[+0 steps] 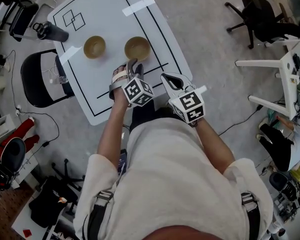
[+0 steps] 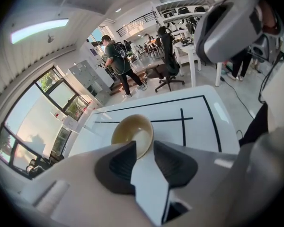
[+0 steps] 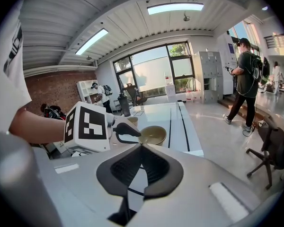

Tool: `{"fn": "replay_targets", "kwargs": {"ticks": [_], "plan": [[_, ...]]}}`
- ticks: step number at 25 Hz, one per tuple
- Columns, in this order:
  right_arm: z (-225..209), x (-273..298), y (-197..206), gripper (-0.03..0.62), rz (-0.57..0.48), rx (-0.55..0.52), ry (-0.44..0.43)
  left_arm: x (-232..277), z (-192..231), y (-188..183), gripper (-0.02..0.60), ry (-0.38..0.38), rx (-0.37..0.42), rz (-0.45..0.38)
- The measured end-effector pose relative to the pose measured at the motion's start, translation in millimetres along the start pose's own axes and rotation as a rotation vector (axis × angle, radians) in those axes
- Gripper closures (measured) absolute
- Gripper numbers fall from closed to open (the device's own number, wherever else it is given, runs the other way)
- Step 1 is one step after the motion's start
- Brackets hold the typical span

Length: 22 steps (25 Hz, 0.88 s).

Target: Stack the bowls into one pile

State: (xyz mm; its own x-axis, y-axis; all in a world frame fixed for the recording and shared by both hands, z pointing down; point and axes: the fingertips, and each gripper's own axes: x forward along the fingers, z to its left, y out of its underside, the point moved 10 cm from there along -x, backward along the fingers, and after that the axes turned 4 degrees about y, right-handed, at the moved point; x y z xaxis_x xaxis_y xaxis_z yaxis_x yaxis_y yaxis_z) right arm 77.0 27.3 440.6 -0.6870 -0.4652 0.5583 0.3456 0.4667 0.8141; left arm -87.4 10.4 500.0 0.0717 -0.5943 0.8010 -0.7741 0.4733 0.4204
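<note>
Left gripper (image 1: 134, 65) is right up against the nearer bowl (image 1: 137, 48). Its jaws are released, with a clear gap between the dark ribbed pads (image 2: 118, 167). The bowl's near rim sits at the mouth of that gap, by the left pad's tip, and no squeeze on it is showing. That bowl is round, smooth and tan with a paler glossy inside, and it stands upright and empty on the white desk (image 1: 110, 14). Its twin, the second bowl (image 1: 94, 46), sits off to the left of those jaws, apart from the first. Right gripper (image 1: 166, 77) hangs short of the nearer bowl and to its right, jaws clenched tip to tip on nothing. For print, there are black-and-white square markers (image 1: 138, 91) on the gripper cubes, patterns rather than letters. Black ruled lines cross the desk, and two overlapping squares (image 1: 73, 19) are drawn beyond both bowls.
</note>
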Motion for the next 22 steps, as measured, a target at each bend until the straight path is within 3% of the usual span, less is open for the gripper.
{"fn": "replay_targets", "kwargs": {"ticks": [4,9,22], "plan": [[9.3,8.8,-4.9,0.595,0.002,-0.031,-0.042,-12.7,10.3,11.7,0.479,-0.055,-0.042,0.006],[27.4,24.1,-14.2,0.595,0.002,-0.075,-0.098,-30.8,24.1,37.6,0.574,-0.141,-0.101,0.011],[68.2,70.5,-43.6,0.594,0.014,-0.166,-0.208,-48.7,60.2,100.1,0.578,-0.216,-0.206,0.084]]}}
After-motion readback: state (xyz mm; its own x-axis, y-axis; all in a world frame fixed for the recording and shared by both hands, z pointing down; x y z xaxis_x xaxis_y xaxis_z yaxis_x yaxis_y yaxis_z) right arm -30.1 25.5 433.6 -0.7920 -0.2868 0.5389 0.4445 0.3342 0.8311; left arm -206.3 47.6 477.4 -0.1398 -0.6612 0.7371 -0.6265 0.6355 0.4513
